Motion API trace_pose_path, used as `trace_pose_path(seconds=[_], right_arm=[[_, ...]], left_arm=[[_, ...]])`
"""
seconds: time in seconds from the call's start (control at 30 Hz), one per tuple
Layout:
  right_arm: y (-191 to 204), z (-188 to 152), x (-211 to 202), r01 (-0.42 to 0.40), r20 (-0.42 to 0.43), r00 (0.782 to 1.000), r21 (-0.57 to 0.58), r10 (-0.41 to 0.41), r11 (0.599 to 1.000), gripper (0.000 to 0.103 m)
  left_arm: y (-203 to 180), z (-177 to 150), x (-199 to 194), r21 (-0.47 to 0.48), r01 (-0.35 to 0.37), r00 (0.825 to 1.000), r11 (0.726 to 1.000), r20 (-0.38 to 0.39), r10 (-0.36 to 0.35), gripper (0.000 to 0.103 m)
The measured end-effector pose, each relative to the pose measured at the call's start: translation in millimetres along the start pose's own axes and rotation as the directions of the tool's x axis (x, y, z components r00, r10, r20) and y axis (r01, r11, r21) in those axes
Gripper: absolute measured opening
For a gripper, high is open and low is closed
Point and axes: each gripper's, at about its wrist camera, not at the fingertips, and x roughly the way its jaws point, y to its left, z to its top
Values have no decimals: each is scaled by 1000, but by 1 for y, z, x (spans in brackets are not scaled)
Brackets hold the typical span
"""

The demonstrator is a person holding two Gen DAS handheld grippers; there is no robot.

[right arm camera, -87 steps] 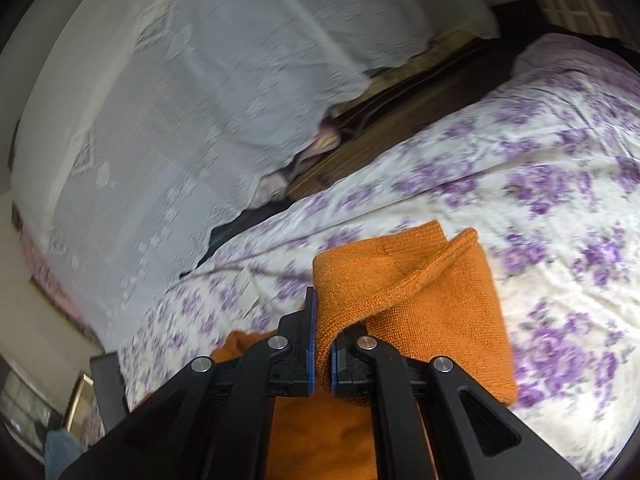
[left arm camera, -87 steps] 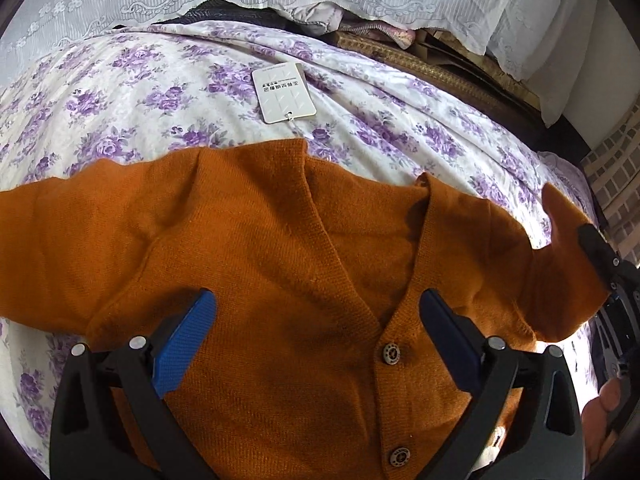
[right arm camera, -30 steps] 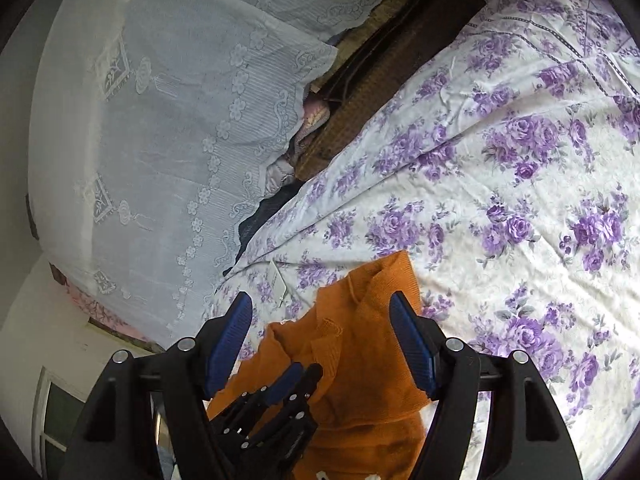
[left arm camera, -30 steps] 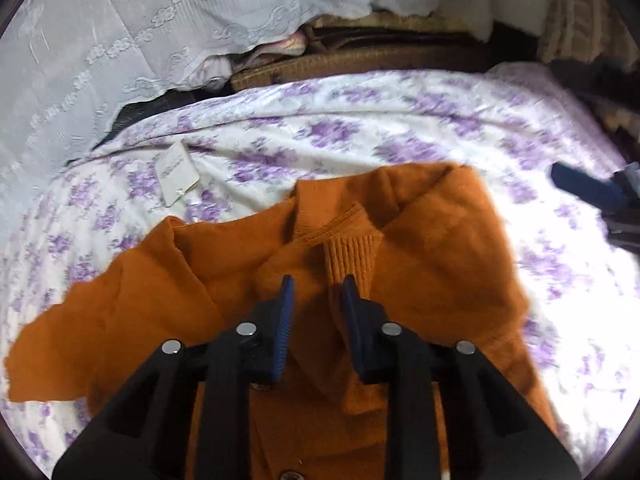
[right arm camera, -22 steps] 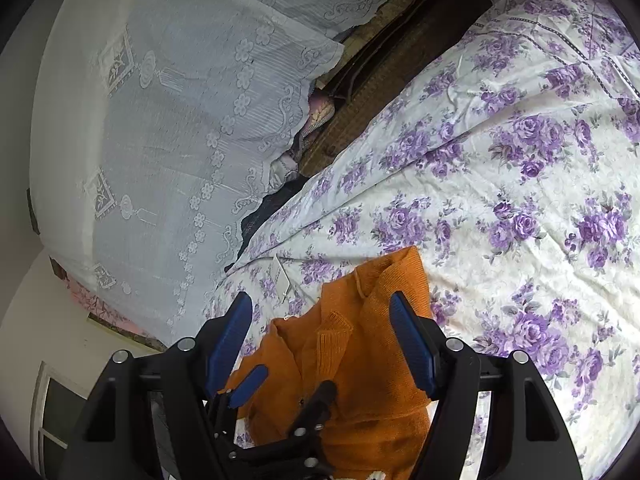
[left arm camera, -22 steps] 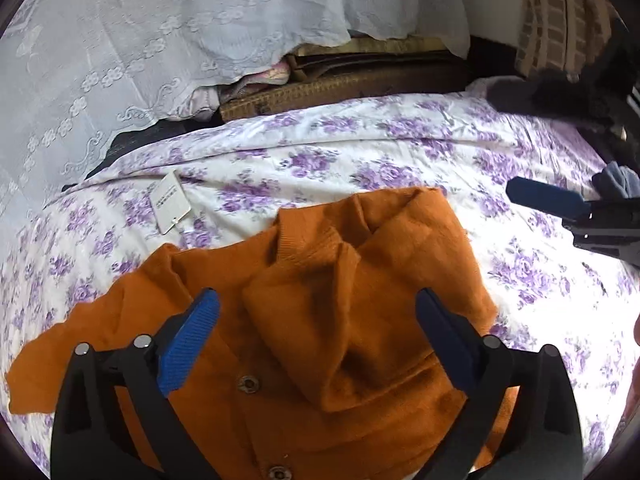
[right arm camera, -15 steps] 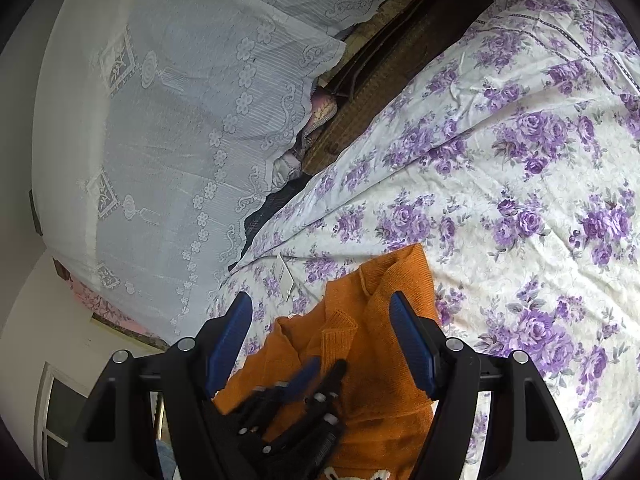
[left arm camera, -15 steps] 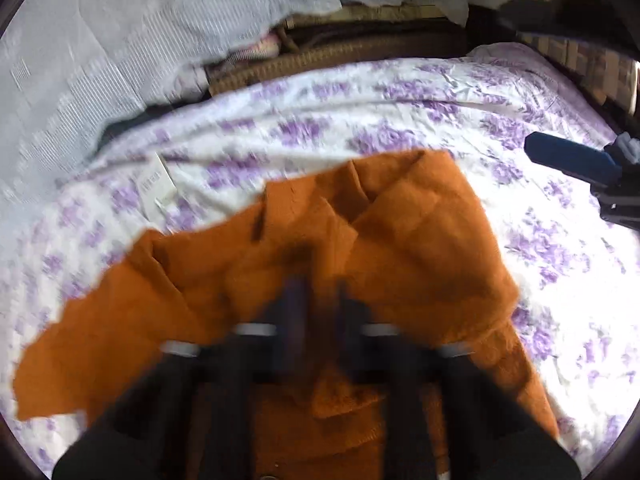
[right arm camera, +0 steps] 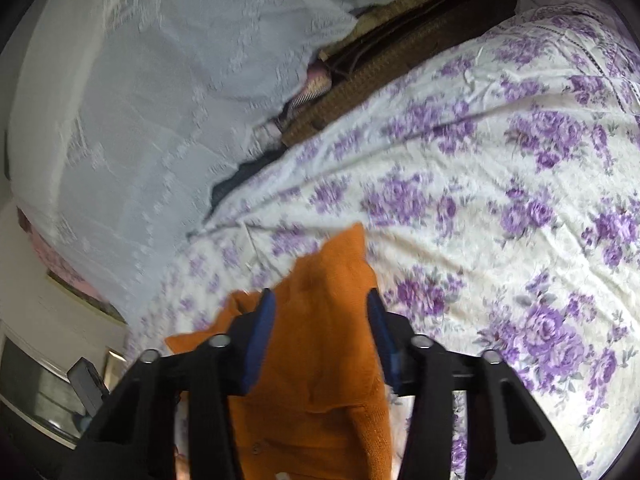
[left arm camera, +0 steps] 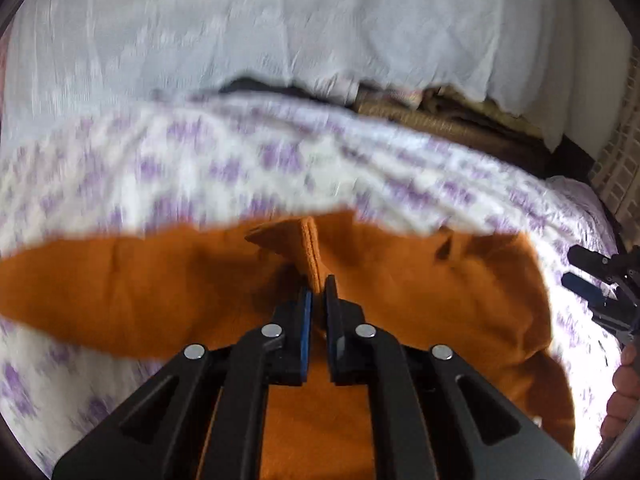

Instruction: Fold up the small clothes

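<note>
Soft daylight all round, filtering through the white curtain (left arm camera: 280,20) at the far side, and no hard shadows. The left wrist view is heavily motion-smeared: the floral bedsheet (left arm camera: 200,168) is just streaks of purple, while the left gripper (left arm camera: 317,300) stays crisp. There is overexposed glare on the sheet at the near right. The right wrist view is sharper, with clear flowers at right and blur creeping in at the left. Both frames bulge, with dark vignetted corners.

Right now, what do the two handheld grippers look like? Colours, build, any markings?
Both match. The left gripper and right gripper have matte black angular frames with triangular cutouts, round silver pivot bolts and blue pads lining the fingers' inner faces. No cables or markings visible. A bare hand shows at the left view's edge.
</note>
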Motion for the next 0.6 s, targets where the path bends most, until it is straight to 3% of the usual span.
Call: trace_pose_path(seconds=[0.07, 0.13, 0.23, 0.4, 0.47, 0.53, 0.57, 0.6], right_arm=[[3, -4, 4, 51, 7, 999, -18, -51, 999, 28], [10, -7, 4, 86, 30, 996, -57, -84, 995, 24], [24, -12, 3, 102, 48, 994, -111, -98, 989, 21], [51, -32, 28, 145, -11, 988, -272, -154, 951, 20], [43, -33, 41, 231, -18, 969, -280, -246, 932, 8], [24, -29, 47, 359, 16, 930, -272, -368, 893, 2], [9, -24, 48, 420, 35, 904, -258, -426, 870, 0], [-6, -20, 47, 397, 18, 915, -220, -403, 891, 0]], left_arm=[[5, -3, 9, -18, -11, 999, 1000, -47, 10, 6], [4, -4, 10, -16, -14, 999, 1000, -48, 13, 8], [2, -2, 6, -7, -23, 999, 1000, -22, 23, 26], [0, -3, 3, -4, -6, 1000, 1000, -10, 6, 29], [1, -3, 2, -11, 11, 1000, 1000, -10, -11, 29], [1, -3, 2, -18, 24, 1000, 1000, -14, -24, 33], [1, -2, 3, -19, 29, 999, 999, -19, -29, 37], [0, -2, 6, -17, 28, 999, 999, -33, -29, 52]])
